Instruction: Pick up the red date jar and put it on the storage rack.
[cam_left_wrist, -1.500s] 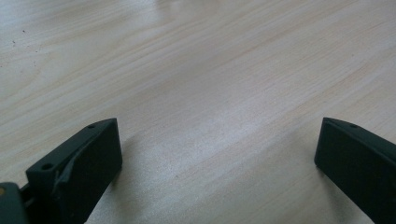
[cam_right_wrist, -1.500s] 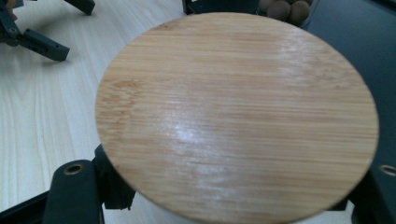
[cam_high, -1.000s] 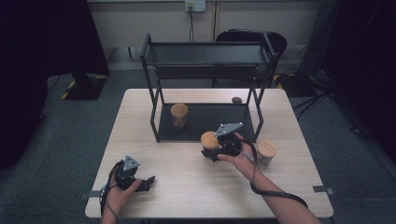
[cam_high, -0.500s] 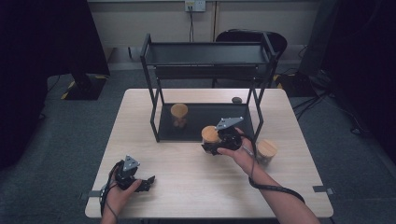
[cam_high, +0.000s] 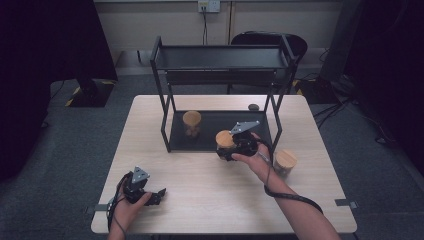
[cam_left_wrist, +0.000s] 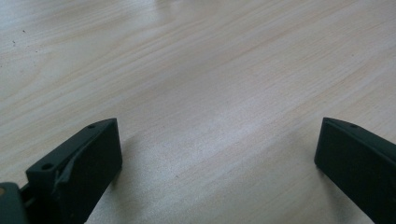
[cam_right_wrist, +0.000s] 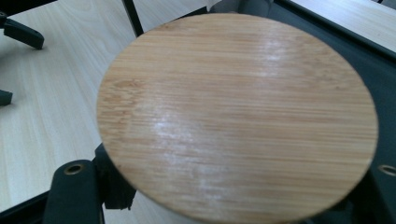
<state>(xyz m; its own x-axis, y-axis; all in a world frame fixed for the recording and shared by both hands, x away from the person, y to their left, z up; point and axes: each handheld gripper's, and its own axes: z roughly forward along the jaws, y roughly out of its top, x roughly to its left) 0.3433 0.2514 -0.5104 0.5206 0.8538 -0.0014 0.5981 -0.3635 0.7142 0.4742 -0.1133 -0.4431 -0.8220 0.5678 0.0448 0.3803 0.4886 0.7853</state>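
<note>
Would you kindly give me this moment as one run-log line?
right gripper: shut on jar with wooden lid, at rack's lower shelf edge | left gripper: open, resting on table | second jar: on shelf

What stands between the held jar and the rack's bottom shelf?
Nothing visible does. The right gripper holds the jar at the open front edge of the bottom shelf, between the front posts. Another jar stands on the shelf, well off to the left.
</note>
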